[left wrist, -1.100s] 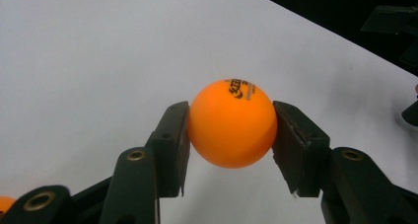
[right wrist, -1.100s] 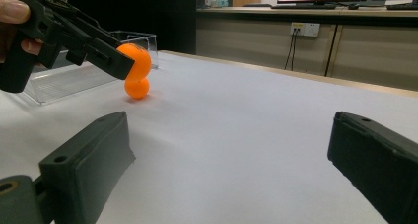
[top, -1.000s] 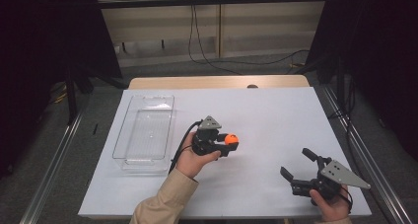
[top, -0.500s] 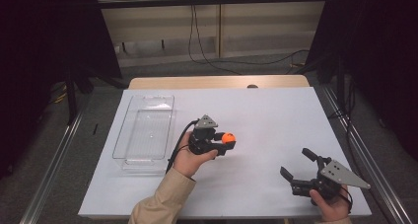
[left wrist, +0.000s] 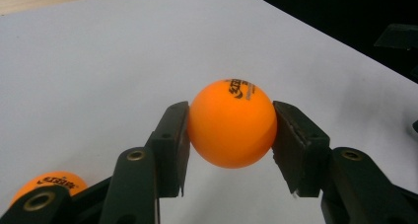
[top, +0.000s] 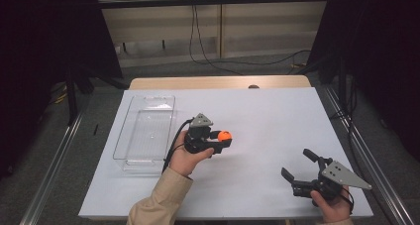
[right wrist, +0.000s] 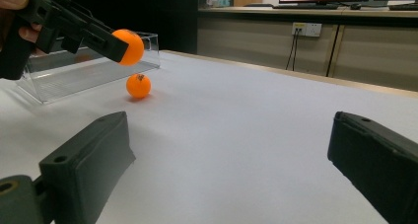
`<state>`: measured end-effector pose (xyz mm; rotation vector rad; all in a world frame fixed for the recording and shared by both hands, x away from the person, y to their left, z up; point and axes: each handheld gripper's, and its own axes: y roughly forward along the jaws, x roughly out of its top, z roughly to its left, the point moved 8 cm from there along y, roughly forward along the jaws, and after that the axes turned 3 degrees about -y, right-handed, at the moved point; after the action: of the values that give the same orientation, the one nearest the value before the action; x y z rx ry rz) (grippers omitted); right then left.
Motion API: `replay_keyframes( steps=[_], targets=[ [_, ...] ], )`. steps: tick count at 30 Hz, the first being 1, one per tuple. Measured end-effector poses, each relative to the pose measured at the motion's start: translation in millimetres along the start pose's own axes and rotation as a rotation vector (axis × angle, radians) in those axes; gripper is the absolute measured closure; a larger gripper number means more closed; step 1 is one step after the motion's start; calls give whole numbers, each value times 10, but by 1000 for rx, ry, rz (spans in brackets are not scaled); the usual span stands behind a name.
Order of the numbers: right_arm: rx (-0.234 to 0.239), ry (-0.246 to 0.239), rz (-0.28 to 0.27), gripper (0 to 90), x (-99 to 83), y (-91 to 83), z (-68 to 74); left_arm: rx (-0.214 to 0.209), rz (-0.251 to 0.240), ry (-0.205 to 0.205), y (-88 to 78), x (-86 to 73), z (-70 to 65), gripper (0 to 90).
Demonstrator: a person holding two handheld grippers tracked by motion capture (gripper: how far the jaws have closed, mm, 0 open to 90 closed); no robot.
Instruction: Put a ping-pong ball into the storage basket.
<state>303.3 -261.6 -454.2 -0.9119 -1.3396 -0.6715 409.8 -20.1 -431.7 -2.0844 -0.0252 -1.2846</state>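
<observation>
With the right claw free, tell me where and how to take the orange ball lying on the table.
Grip the loose ball across its widest middle, coming from above with the right claw open, one jaw on each side. It is round, so any side suits; it lies free on the white table, apart from the clear tray.

A bin [top: 143, 133] lies left of the held ball [top: 224, 135].

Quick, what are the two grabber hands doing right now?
Left gripper: closed on an orange ball, held up off the white table.
Right gripper: open, holding nothing, low over the table.
</observation>
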Motion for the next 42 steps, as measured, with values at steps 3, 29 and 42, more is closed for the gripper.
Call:
replay_keyframes(
  steps=[3, 29, 42],
  targets=[
    [2, 1, 2, 23, -4, 3, 3, 4, -4, -7, -19, 7, 24, 508],
    [2, 2, 0, 23, 1, 3, 6, 40, -40, -36, -182, 67, 178, 508],
    [4, 2, 1, 23, 1, 6, 10, 62, -57, -51, -265, 88, 262, 508]
  ],
)
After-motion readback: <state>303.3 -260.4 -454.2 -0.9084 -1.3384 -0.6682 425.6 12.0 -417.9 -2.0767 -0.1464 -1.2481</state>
